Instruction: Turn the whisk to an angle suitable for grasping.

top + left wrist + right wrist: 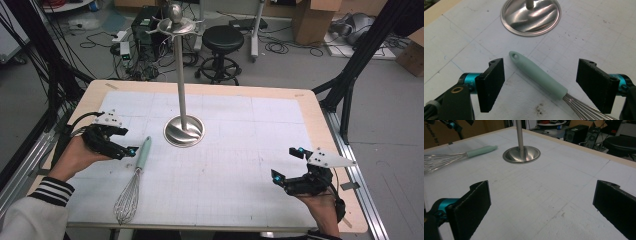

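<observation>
A whisk (pixel 135 177) with a mint-green handle (pixel 539 75) and steel wires lies flat on the white grid mat, left of centre. My left gripper (pixel 127 141) sits at the handle's left side. In the left gripper view its jaws (pixel 541 66) stand on either side of the handle with a gap on both sides, so it is open. A steel stand (pixel 184 131) with a round base (pixel 531 15), a tall pole and hook arms at the top rises just beyond the handle's tip. My right gripper (pixel 286 163) rests at the front right, open, with bare mat between its jaws (pixel 542 195).
The wooden table (pixel 320 130) is covered by the grid mat (pixel 240 150). From the right gripper view the whisk (pixel 461 155) and the stand's base (pixel 521 155) lie far across the mat. A black stool (pixel 222 40), boxes and cables stand on the floor behind.
</observation>
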A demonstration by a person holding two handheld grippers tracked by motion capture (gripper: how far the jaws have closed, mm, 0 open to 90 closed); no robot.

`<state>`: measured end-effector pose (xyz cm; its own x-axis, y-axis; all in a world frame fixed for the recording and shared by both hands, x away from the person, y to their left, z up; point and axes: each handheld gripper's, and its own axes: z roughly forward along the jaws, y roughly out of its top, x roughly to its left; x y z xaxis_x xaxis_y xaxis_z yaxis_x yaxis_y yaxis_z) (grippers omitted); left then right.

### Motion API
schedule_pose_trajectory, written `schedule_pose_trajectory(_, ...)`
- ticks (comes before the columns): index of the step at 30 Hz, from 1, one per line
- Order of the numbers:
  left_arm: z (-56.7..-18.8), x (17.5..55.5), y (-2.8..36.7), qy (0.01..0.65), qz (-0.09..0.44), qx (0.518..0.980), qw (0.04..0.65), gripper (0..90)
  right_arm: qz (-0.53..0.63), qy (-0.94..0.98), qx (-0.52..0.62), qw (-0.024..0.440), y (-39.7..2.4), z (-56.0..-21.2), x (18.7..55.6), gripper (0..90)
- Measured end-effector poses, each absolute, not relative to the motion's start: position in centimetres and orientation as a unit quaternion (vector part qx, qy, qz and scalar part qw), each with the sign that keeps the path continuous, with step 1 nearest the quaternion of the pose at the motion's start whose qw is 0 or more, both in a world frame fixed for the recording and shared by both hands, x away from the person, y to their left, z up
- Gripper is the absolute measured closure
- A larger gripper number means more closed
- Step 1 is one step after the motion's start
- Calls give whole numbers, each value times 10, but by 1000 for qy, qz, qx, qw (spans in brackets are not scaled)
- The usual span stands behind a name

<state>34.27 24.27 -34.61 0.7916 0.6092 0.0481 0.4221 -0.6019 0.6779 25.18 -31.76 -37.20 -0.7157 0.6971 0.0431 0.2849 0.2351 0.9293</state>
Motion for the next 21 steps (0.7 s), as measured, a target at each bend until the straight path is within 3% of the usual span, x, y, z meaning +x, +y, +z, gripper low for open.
schedule_pose_trajectory(4,-351,349,242,299,134,886,329,283,529,760,323,194,-318,-372,252,5)
schedule_pose_trajectory(21,-371,373,239,341,130,887,284,736,536,757,322,190,-319,-372,252,4)
